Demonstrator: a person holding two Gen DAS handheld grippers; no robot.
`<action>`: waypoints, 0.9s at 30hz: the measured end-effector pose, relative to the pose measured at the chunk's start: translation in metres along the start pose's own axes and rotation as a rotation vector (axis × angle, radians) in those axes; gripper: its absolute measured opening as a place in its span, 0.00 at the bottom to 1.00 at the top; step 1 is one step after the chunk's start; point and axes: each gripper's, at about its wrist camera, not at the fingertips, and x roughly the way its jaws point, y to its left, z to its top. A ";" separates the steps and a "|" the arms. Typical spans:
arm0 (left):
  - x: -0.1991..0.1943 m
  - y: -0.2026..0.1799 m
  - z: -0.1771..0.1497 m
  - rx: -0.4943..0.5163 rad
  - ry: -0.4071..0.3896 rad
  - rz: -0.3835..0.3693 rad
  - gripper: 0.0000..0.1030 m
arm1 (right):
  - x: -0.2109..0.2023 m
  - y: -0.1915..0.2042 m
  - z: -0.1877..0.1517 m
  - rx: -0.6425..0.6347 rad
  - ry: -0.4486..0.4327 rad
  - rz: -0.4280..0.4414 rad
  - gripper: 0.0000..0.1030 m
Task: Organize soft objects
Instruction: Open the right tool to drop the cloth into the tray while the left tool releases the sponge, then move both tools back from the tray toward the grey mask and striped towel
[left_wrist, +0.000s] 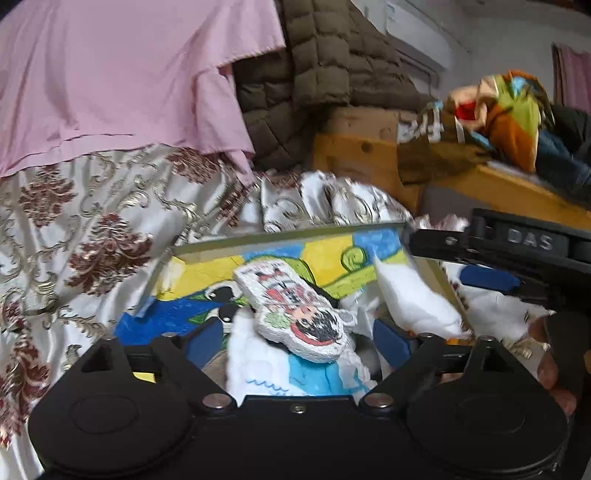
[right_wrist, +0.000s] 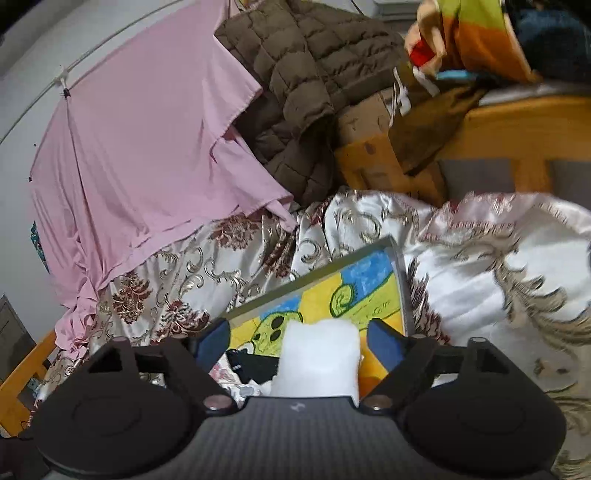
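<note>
A shallow box (left_wrist: 288, 234) (right_wrist: 314, 281) painted blue, yellow and green lies open on the patterned bedspread. A flat soft toy (left_wrist: 295, 310) with a cartoon print rests slanted on white and pale-blue soft things (left_wrist: 258, 365) in it. My left gripper (left_wrist: 297, 343) is open; its blue pads (left_wrist: 205, 341) stand either side of the toy, clear of it. A white soft piece (left_wrist: 410, 295) (right_wrist: 319, 354) stands at the box's right side. My right gripper (right_wrist: 299, 341) (left_wrist: 436, 254) is open around that piece, with a gap at each pad.
The satin bedspread (left_wrist: 92, 229) (right_wrist: 498, 280) is rumpled around the box. A pink sheet (left_wrist: 110, 74) (right_wrist: 147, 147) and a brown quilted jacket (left_wrist: 317, 66) (right_wrist: 314, 74) hang behind. A wooden bed frame (left_wrist: 498, 188) carries a pile of colourful clothes (left_wrist: 509, 110). A person's fingers (left_wrist: 554, 362) show at right.
</note>
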 end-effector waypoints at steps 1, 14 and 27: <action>-0.008 0.002 0.000 -0.019 -0.014 0.001 0.91 | -0.006 0.002 0.001 -0.003 -0.006 0.003 0.88; -0.120 0.020 0.011 -0.135 -0.167 0.049 0.99 | -0.089 0.053 -0.006 -0.084 -0.048 0.037 1.00; -0.225 0.042 -0.025 -0.190 -0.229 0.151 0.99 | -0.147 0.102 -0.059 -0.123 -0.068 0.033 1.00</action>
